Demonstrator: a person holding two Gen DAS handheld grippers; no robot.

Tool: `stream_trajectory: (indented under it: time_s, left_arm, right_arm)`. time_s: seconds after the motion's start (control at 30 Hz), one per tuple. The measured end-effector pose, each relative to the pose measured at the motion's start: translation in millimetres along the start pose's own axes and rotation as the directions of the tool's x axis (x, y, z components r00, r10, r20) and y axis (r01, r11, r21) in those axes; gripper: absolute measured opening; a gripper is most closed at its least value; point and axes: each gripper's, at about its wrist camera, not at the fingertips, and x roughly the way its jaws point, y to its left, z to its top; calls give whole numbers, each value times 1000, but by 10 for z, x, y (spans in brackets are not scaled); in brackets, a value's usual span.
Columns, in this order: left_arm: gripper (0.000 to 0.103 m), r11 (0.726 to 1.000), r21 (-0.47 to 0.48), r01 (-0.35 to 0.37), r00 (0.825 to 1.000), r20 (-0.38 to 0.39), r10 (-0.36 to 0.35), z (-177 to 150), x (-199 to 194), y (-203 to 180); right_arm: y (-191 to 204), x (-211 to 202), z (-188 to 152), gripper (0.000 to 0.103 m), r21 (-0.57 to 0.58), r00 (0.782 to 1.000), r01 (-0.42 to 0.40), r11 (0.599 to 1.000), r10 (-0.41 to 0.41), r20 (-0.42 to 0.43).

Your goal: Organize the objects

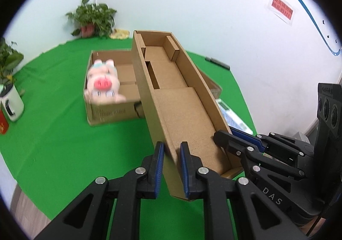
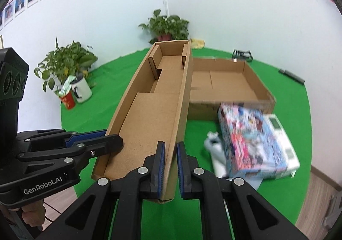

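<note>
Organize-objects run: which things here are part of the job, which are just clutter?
In play: cardboard lid pinched at its side walls by left gripper and right gripper; open box; plush pig; colourful toy box.

Clutter: potted plants; white mug; red packet.

I have the left gripper (image 1: 172,167) pinched tight on one long wall of the cardboard lid (image 1: 171,99), pointing forward and down. The right gripper (image 2: 170,168) clamps the opposite wall the same way, equally pitched down. Fingers of the left hand (image 2: 32,216) wrap its handle.
</note>
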Motion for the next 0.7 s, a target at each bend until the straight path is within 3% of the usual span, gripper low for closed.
stream_trajectory:
  time_s: [0.43, 0.7]
  left_arm:
    - [14, 999, -9, -50, 994, 98, 51, 711, 176, 39]
    - [13, 995, 2, -96, 990, 107, 96, 1118, 412, 145]
  right_arm:
    - [-217, 207, 952, 9, -37, 996, -11, 999, 14, 89]
    - [-419, 677, 1490, 8, -2, 996, -33, 999, 33, 79]
